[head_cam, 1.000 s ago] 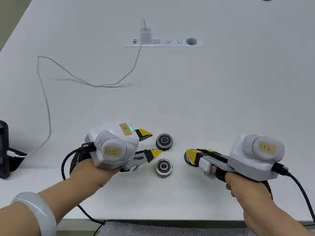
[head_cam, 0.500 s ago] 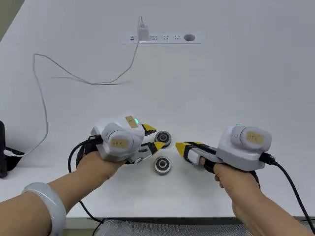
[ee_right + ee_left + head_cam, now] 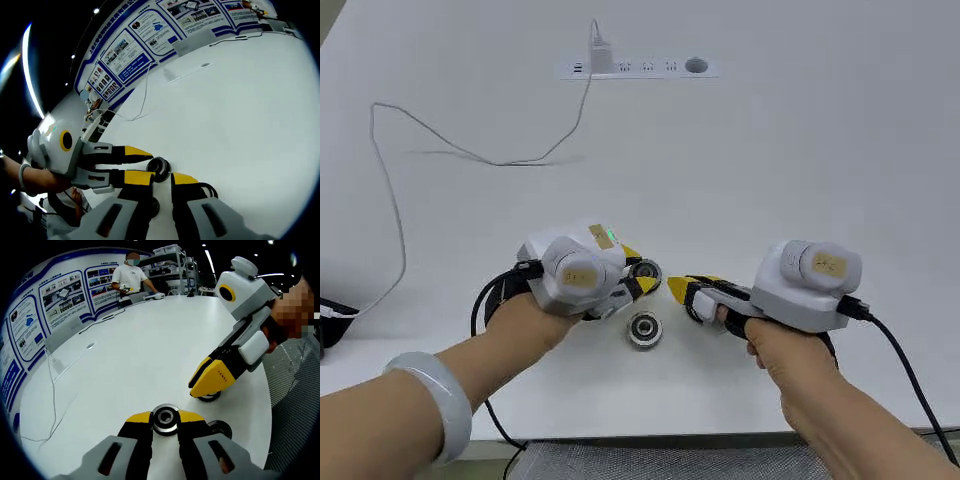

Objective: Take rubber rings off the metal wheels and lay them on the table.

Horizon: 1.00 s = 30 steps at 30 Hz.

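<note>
Stripping is barely begun: the left gripper (image 3: 637, 270) clamps a wheel (image 3: 166, 420) near the table's (image 3: 770, 150) front edge, its dark rubber ring (image 3: 166, 406) not yet off, and a second wheel (image 3: 645, 328) lies just beside. The right gripper (image 3: 680, 290) points in close by — jaws near together, though whether they grip anything cannot be told — and next it likely must pinch the ring's edge and peel it free.

- Your left gripper (image 3: 638, 280): pale grey body, yellow tips with black.
- Your right gripper (image 3: 677, 288): same colours.
- The wheel (image 3: 165, 420): silver hub, black ring.
- Your bench (image 3: 800, 150): plain white.
</note>
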Available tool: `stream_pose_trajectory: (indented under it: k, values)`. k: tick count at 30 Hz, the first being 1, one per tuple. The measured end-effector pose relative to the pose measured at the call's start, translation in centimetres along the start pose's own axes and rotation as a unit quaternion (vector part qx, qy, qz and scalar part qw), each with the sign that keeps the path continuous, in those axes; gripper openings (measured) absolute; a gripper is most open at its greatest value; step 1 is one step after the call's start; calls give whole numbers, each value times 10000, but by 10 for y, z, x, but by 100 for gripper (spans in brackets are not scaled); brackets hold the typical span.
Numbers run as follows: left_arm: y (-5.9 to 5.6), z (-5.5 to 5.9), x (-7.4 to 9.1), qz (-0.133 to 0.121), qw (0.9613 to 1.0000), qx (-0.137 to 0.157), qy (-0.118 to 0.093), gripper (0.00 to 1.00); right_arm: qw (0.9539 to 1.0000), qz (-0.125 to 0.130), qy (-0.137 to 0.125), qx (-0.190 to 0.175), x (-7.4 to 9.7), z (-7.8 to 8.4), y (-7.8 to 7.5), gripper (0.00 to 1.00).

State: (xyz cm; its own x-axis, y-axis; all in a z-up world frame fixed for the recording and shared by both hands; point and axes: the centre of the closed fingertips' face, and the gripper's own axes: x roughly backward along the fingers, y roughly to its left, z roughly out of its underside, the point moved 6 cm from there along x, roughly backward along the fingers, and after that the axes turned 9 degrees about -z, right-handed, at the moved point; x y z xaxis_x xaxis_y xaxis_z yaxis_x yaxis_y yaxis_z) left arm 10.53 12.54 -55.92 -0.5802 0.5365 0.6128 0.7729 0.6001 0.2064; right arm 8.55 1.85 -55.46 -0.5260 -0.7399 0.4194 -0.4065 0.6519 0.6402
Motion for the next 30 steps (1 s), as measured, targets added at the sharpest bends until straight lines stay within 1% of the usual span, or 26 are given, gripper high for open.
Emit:
stream_pose_trajectory:
  k: [4, 12, 17, 25, 30]
  values:
    - [-1, 0, -1, 16, 10000, 5, 18, 18, 10000, -2, -1, -20, 0, 1, 0, 15]
    - [-1, -1, -3, 51, 9999, -81, 33, 13, 10000, 2, -35, -74, 0, -1, -1, 15]
    - [0, 0, -3, 64, 9999, -77, 31, 13, 9999, -25, -44, -140, -3, 0, -2, 15]
    - [0, 0, -4, 88, 10000, -21, 22, 13, 9986, -71, -97, -511, -12, 4, -6, 15]
    - [0, 1, -4, 76, 10000, -21, 21, 12, 9961, -136, -199, -844, -17, 5, -7, 15]
